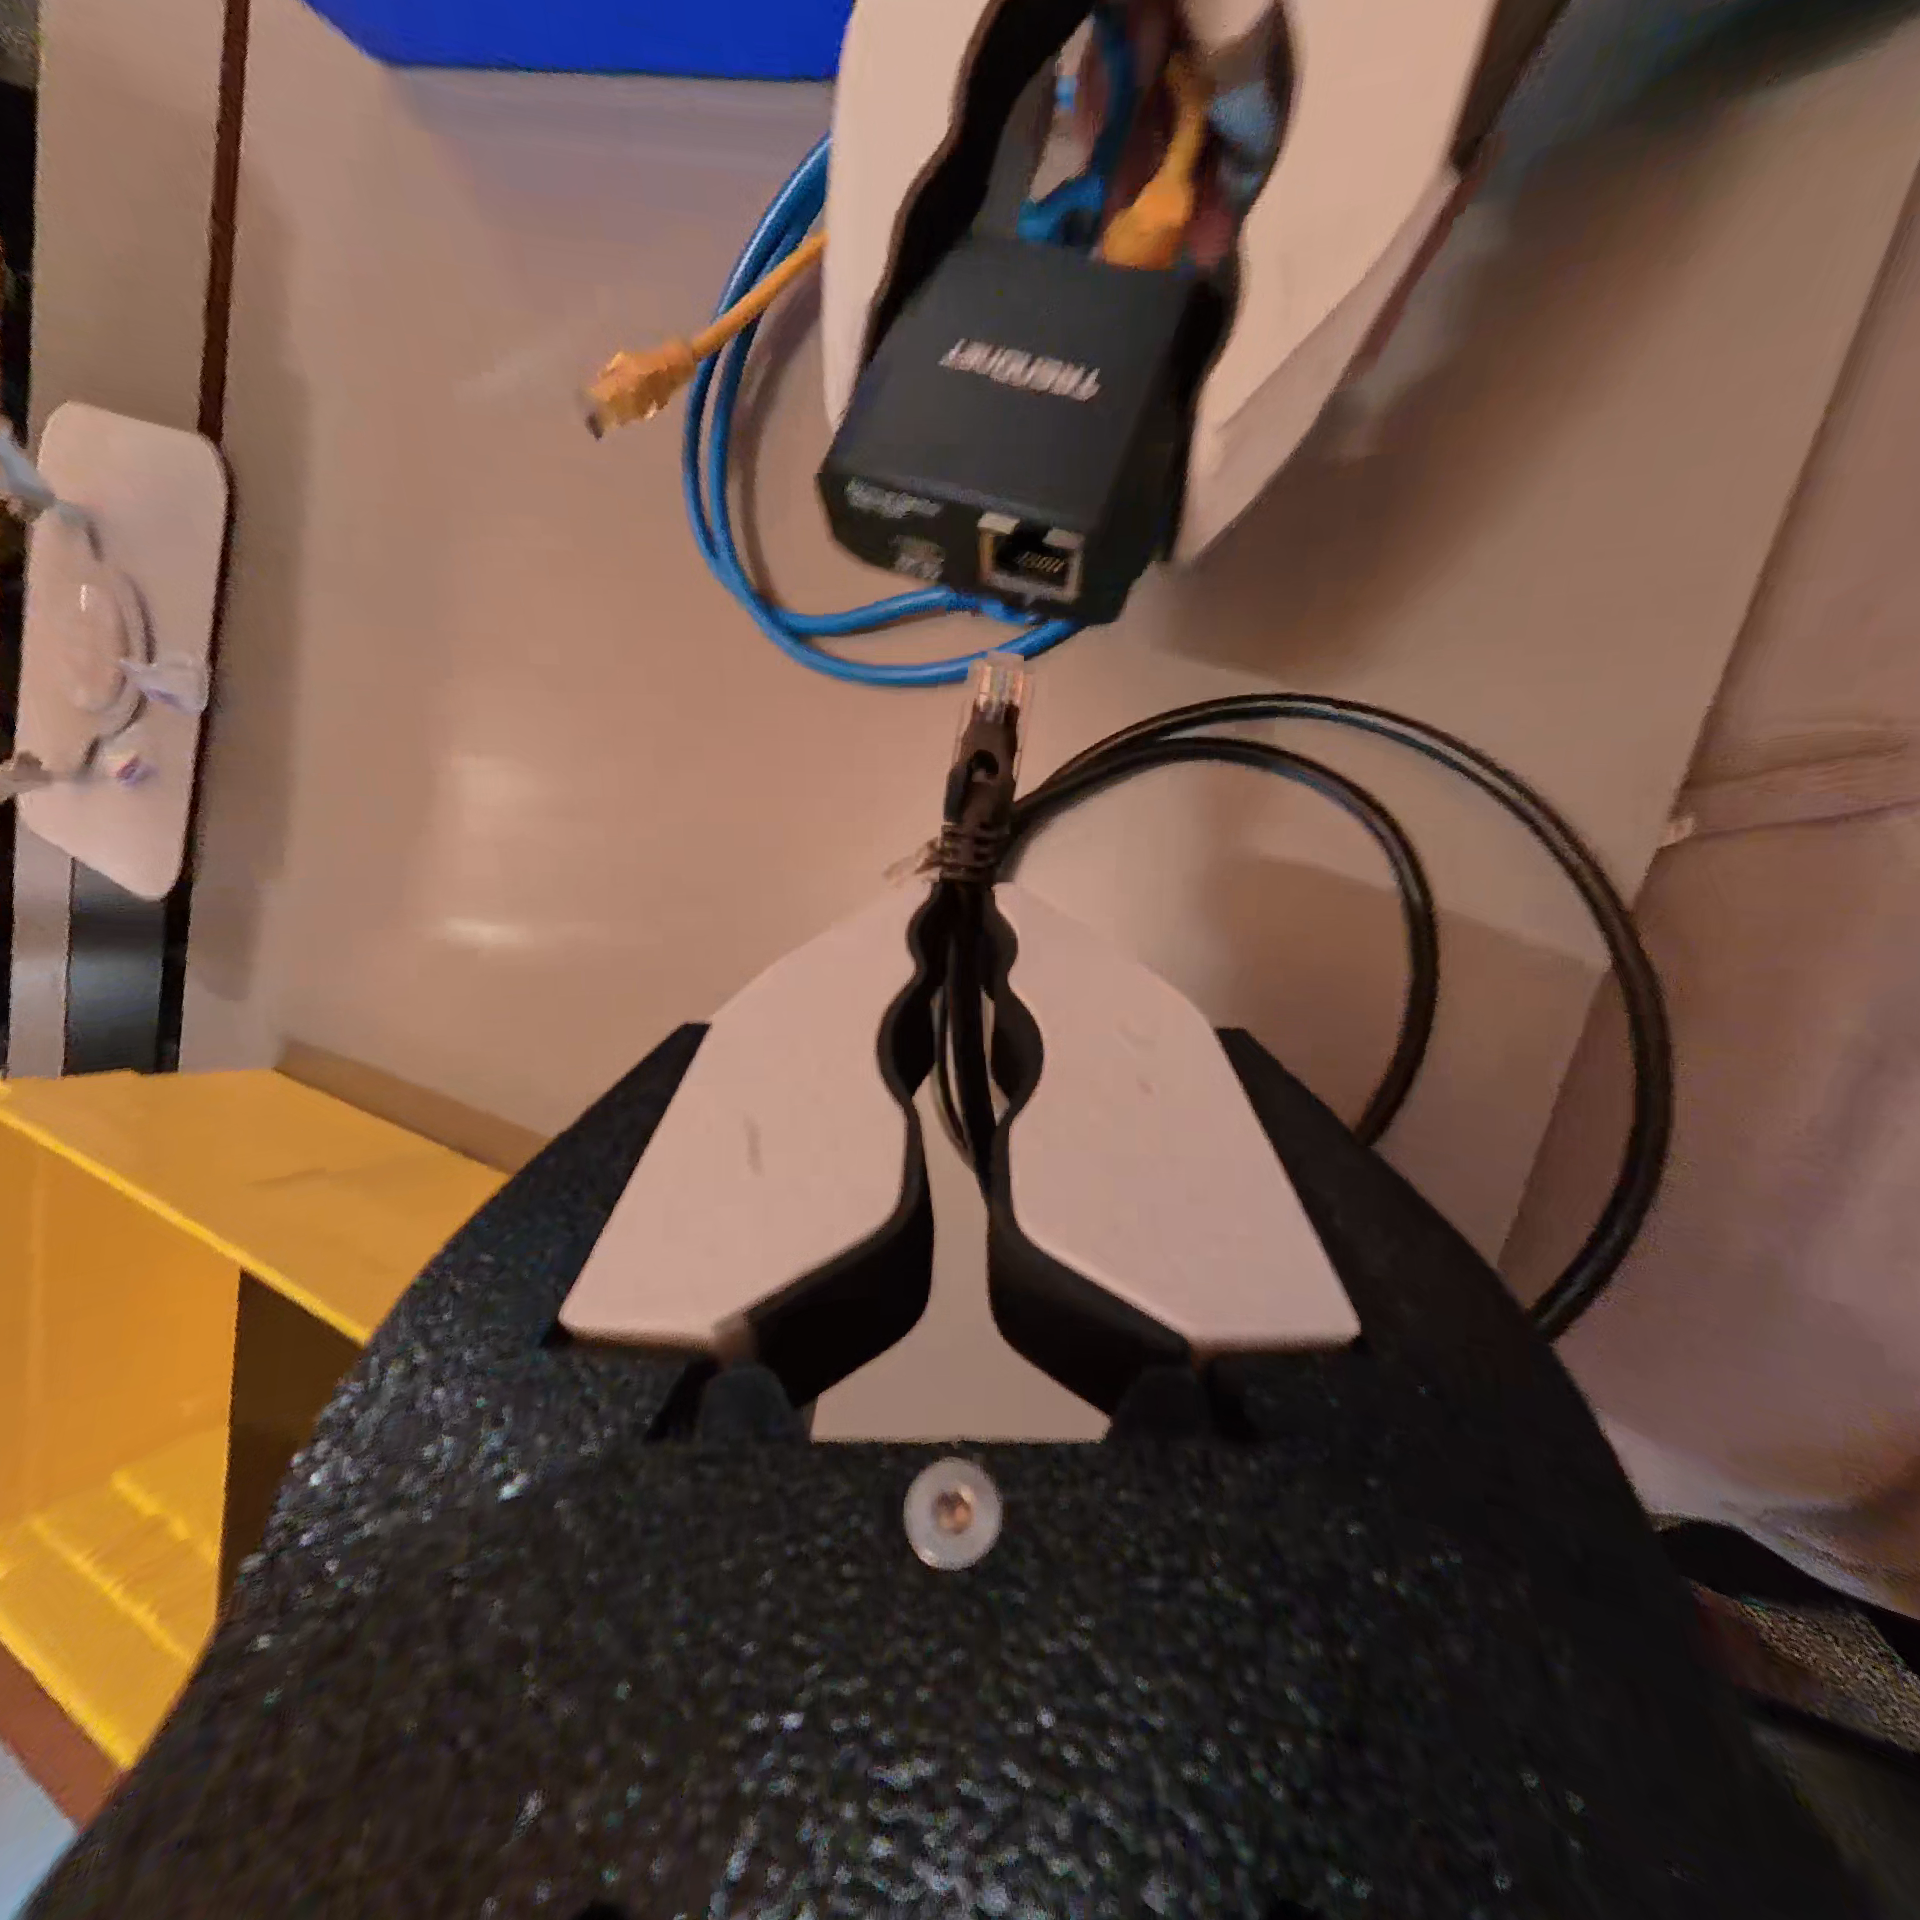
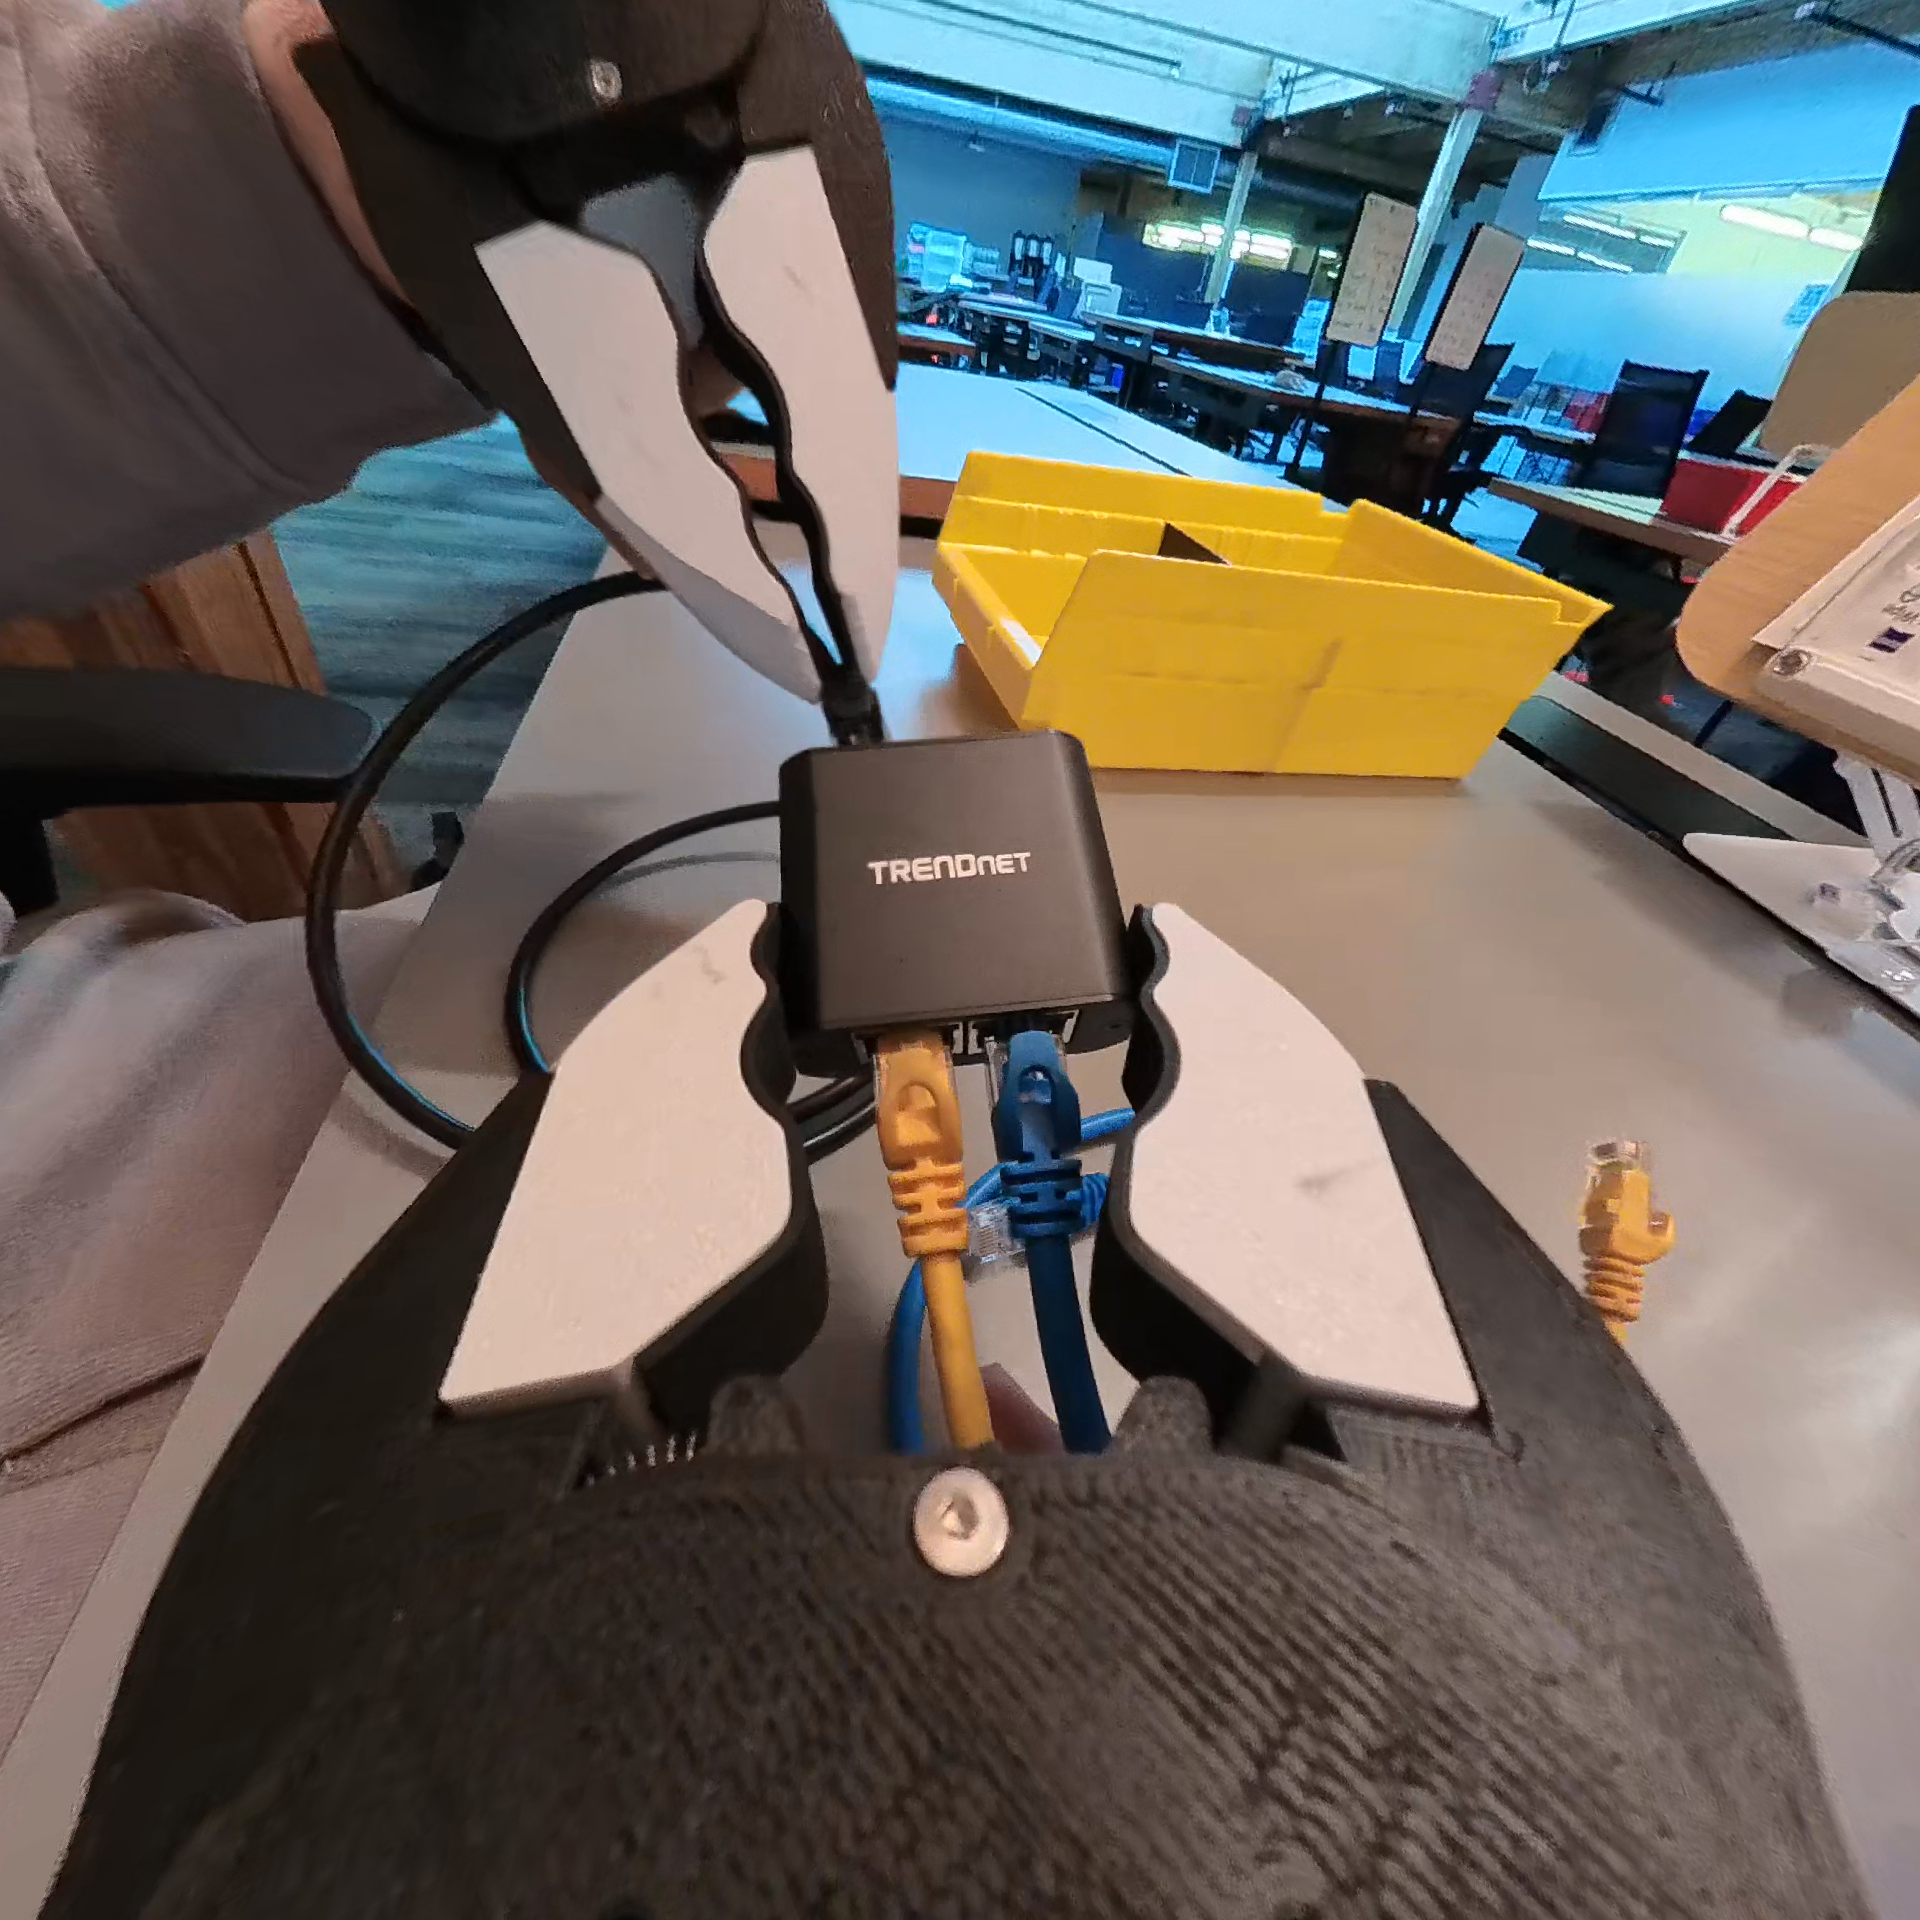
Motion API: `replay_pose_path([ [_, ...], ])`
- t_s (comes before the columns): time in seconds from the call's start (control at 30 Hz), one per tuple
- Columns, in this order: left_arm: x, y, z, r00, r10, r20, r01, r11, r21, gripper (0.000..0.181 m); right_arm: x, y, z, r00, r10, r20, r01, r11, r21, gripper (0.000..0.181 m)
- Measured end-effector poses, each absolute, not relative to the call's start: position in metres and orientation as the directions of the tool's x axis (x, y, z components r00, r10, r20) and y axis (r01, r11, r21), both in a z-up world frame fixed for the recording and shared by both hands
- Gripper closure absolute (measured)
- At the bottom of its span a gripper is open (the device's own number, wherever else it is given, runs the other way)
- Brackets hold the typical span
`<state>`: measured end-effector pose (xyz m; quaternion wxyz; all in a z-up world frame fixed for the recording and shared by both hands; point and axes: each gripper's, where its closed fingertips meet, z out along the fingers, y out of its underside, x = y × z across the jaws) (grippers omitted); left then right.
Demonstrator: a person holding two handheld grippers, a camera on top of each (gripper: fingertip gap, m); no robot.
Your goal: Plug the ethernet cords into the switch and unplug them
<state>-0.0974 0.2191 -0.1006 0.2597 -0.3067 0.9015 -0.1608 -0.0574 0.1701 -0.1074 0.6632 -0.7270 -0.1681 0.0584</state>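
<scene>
My left gripper (image 1: pixel 961 914) is shut on a black ethernet cord (image 1: pixel 1538 894). Its clear plug (image 1: pixel 997 691) points at the empty port (image 1: pixel 1029 559) of the small black switch (image 1: pixel 1023 416), a short gap away. My right gripper (image 2: pixel 951 971) is shut on the switch (image 2: pixel 951 883) and holds it by its sides above the table. A yellow cord (image 2: pixel 920 1153) and a blue cord (image 2: pixel 1039 1143) sit in the ports on the near side. In the right wrist view the left gripper (image 2: pixel 842 675) is at the switch's far end with the black cord (image 2: pixel 353 831).
A yellow bin (image 2: pixel 1247 634) stands on the grey table (image 2: pixel 1455 987) beyond the switch. The yellow cord's loose plug (image 2: pixel 1616 1226) lies to the right; it also shows in the left wrist view (image 1: pixel 634 384). A stand with a clear bag (image 2: pixel 1849 644) is at the right edge.
</scene>
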Motion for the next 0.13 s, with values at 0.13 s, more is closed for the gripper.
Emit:
replay_pose_path([
  [0.13,-0.0976,0.2138,-0.0960,-0.688,-0.617,-0.382,-0.457,0.777,-0.433,0.177,-0.0636,0.1711,-0.1126,0.923,0.349,0.165,0.206,-0.086,-0.975,0.118],
])
